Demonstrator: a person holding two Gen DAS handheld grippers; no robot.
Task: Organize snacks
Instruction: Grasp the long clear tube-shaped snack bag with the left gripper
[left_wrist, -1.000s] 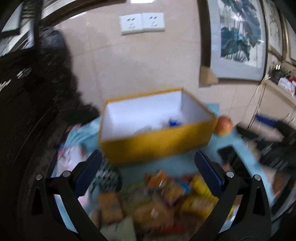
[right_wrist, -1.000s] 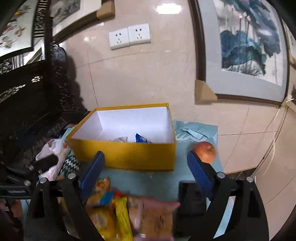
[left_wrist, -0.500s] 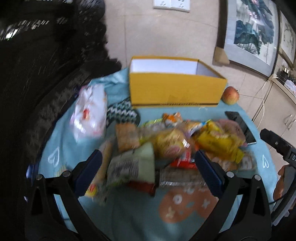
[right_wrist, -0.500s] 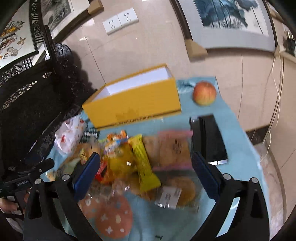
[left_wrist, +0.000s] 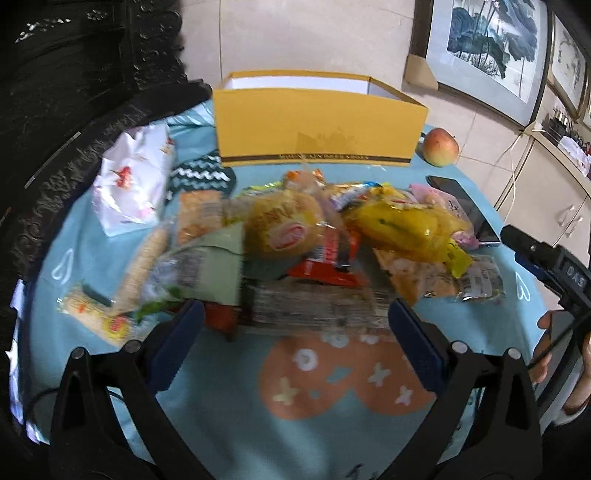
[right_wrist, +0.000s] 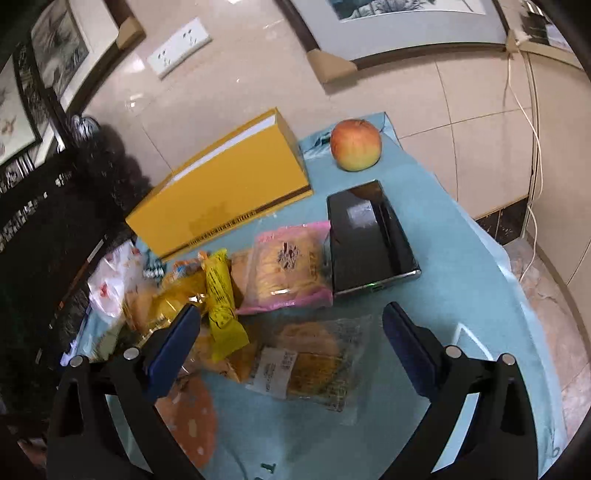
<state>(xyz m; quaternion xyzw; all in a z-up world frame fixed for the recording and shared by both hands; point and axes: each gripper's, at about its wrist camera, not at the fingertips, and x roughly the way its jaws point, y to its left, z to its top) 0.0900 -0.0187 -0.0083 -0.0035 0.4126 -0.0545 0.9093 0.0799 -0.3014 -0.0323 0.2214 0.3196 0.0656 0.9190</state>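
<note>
A pile of wrapped snacks (left_wrist: 295, 251) lies on the blue tablecloth in front of a yellow box (left_wrist: 317, 127) with a white inside. My left gripper (left_wrist: 295, 323) is open, its blue fingers just short of the pile's near edge, holding nothing. In the right wrist view the yellow box (right_wrist: 221, 192) stands at the back left, with a pink-wrapped cake (right_wrist: 290, 266), a yellow packet (right_wrist: 221, 295) and a clear-wrapped pastry (right_wrist: 314, 363) nearer. My right gripper (right_wrist: 291, 325) is open above the clear-wrapped pastry, empty.
An apple (right_wrist: 355, 144) and a black phone (right_wrist: 369, 236) lie right of the box. A white plastic bag (left_wrist: 133, 177) and a zigzag-patterned cloth (left_wrist: 201, 177) sit at the left. Dark carved furniture (left_wrist: 74, 92) borders the left side. A hand (left_wrist: 554, 354) holds the other gripper at right.
Both grippers have pulled back from the box and tilted down, so the snack pile fills the views. The right gripper has swung right toward the phone and the apple. Both stay open.
</note>
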